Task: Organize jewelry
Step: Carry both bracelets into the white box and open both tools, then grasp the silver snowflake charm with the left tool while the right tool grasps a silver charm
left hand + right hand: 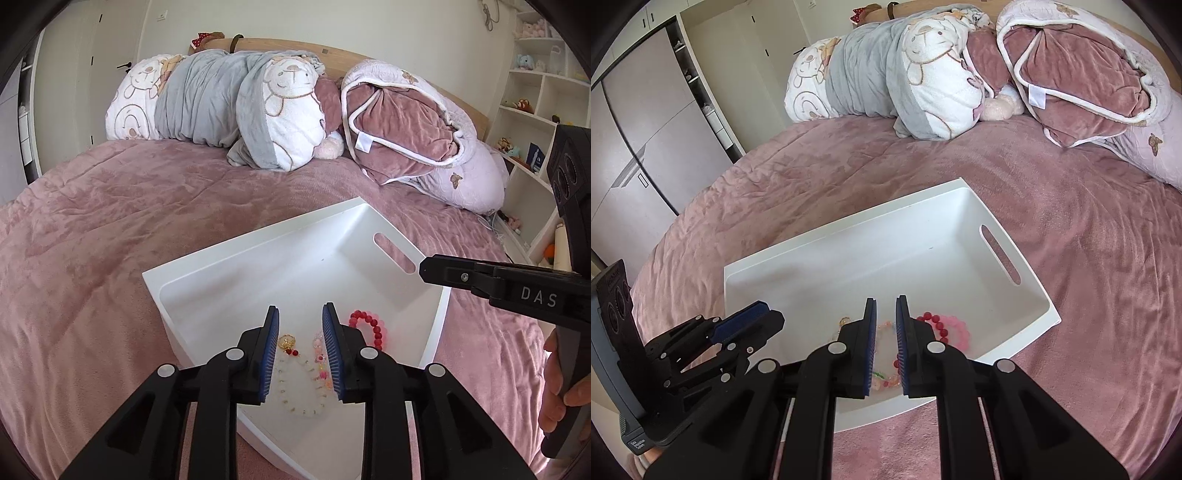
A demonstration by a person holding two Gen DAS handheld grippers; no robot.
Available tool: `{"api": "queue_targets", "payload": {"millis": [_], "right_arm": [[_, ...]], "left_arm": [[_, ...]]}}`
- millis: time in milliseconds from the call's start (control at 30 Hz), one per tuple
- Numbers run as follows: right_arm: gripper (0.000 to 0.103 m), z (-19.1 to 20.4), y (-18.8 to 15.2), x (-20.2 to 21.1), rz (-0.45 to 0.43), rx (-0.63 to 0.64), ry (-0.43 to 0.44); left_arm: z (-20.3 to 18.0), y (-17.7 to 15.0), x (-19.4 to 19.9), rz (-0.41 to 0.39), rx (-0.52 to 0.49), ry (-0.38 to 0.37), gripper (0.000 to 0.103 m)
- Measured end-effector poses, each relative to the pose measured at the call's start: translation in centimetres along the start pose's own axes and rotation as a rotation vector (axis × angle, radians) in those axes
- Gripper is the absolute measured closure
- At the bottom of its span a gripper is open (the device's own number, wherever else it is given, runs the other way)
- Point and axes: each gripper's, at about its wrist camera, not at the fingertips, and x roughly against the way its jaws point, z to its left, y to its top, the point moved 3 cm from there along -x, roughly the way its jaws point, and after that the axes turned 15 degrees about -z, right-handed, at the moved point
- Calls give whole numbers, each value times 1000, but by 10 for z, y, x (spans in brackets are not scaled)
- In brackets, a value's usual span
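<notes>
A white tray (258, 254) with a slot handle lies on the pink bed; it also shows in the right wrist view (849, 236). In its near corner lie a red-and-pink bead bracelet (373, 326), a pale bead bracelet with coloured charms (295, 400) and a gold charm (286, 342). My left gripper (300, 314) is open and empty, hovering above the pale bracelet. My right gripper (885, 304) is open by a narrow gap, empty, above the same corner, with the red-and-pink bracelet (947, 328) just to its right. The right gripper (428, 269) reaches over the tray's right rim in the left wrist view.
Rolled grey and pink quilts and pillows (258, 110) lie along the headboard. White shelves with toys (535, 92) stand right of the bed. Wardrobes (646, 129) stand on the left. The pink blanket (110, 221) surrounds the tray.
</notes>
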Motion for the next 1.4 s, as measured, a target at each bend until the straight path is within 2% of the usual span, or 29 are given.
{"api": "queue_targets", "payload": {"millis": [33, 67, 100, 133, 267, 333, 433, 500, 567, 600, 667, 800, 933, 1167, 1267, 1400], "right_arm": [[69, 1, 1, 2, -9, 8, -7], [60, 1, 3, 6, -26, 13, -17], [49, 1, 5, 11, -49, 19, -24], [47, 1, 7, 17, -66, 26, -31], [45, -4, 10, 40, -92, 59, -22], [42, -8, 7, 57, -119, 93, -34], [32, -15, -2, 82, -155, 143, -63], [21, -21, -11, 96, -170, 166, -72], [18, -28, -25, 108, -169, 188, -76], [16, -32, -32, 114, -165, 197, -75], [11, -41, -50, 123, -158, 216, -78], [10, -52, -89, 133, -150, 282, -27], [10, -60, -128, 137, -146, 368, -15], [6, -80, -176, 127, -81, 366, 43], [6, -87, -192, 119, -40, 400, 22], [9, -89, -206, 111, -3, 458, 23]], "left_arm": [[0, 1, 2, -7, 1, 0, 62], [-1, 3, 4, -14, -5, 4, 59], [-3, 4, 6, -26, -14, 2, 51], [-5, 7, 10, -41, -22, -5, 45], [-17, 16, 24, -85, -52, -47, 41], [-24, 20, 34, -105, -69, -55, 30], [-34, 24, 51, -133, -88, -72, 17], [-40, 25, 64, -148, -101, -70, 17], [-49, 23, 76, -164, -127, -76, 15], [-53, 21, 83, -169, -139, -80, 10], [-63, 14, 94, -168, -172, -92, 10], [-84, -9, 108, -136, -232, -145, 10], [-103, -36, 114, -94, -297, -187, 10], [-127, -92, 109, 39, -391, -316, 8], [-131, -126, 100, 133, -492, -322, 8], [-138, -158, 94, 173, -644, -339, 8]]}}
